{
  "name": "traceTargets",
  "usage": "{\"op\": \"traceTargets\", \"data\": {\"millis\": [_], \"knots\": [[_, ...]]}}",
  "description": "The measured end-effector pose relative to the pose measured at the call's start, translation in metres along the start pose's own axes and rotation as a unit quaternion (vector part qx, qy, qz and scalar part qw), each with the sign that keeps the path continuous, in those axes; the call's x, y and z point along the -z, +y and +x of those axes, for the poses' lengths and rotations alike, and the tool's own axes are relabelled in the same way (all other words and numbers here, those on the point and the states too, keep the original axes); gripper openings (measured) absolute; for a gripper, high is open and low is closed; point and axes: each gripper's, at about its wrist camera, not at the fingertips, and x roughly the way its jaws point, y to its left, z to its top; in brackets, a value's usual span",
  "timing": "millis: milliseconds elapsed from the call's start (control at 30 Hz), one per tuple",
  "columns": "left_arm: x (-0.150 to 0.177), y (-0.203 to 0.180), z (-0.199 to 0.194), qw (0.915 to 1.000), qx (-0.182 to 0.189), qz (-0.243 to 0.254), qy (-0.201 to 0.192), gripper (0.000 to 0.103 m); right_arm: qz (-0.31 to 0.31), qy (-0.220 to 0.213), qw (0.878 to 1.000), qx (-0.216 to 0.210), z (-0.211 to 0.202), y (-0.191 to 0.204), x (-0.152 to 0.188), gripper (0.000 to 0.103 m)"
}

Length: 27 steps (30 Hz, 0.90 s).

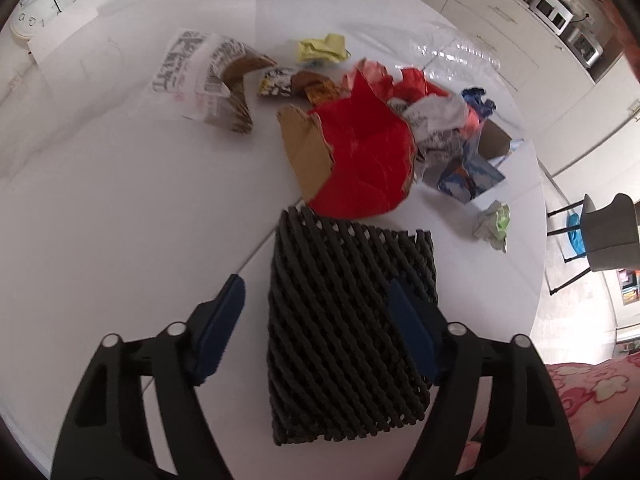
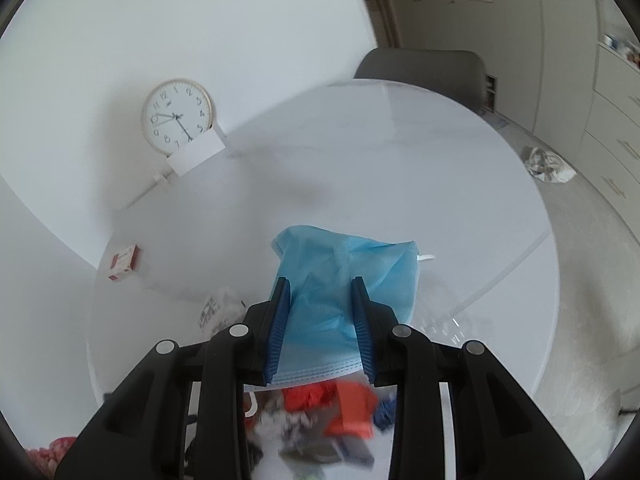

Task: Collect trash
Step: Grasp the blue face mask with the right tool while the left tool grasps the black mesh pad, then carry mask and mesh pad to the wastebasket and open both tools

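Home kitchen-diner, cabinets (image 1: 516,32), microwave (image 1: 554,10), table (image 1: 120,200)

A round white wall clock with a pale gold rim (image 2: 176,116) shows black numerals 1 to 12; print on a crumpled white paper wrapper (image 1: 192,70) is too blurred to read.

Wall clock (image 2: 176,116) behind white table (image 2: 360,184); grey chair (image 2: 424,70) beyond.

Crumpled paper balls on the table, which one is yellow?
The yellow ball on the far side of the pile, beyond the red cardboard; the other ball, near the table's edge, is green and white.
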Motion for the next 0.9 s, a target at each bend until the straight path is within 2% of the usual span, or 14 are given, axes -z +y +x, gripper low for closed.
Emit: {"op": "traceTargets", "data": {"millis": [167, 400, 533, 567, 633, 900], "knots": [[0.004, -0.002, 0.009, 0.9999, -0.006, -0.01, 0.012, 0.063, 0.03, -0.001, 0.999, 0.018, -0.026, -0.021, 0.029, 0.032], [0.003, -0.013, 0.01, 0.9999, -0.003, -0.011, 0.01, 0.043, 0.098, 0.005, 0.993, 0.067, -0.064, -0.069, 0.082, 0.033], [-0.001, -0.012, 0.004, 0.9998, 0.002, -0.021, 0.0, 0.018, 0.128, 0.017, 0.987, 0.1, -0.079, -0.094, 0.111, 0.034], [-0.002, -0.01, 0.001, 0.9994, 0.013, -0.031, -0.001, 0.016, 0.141, 0.021, 0.984, 0.104, -0.083, -0.103, 0.121, 0.034], [-0.002, -0.009, -0.004, 0.9986, 0.024, -0.046, -0.009, 0.015, 0.162, 0.028, 0.98, 0.111, -0.087, -0.116, 0.138, 0.034], [0.009, -0.005, -0.047, 0.9985, 0.011, -0.048, -0.021, 0.015, 0.215, 0.062, 0.965, 0.137, -0.085, -0.161, 0.194, 0.034]]}}
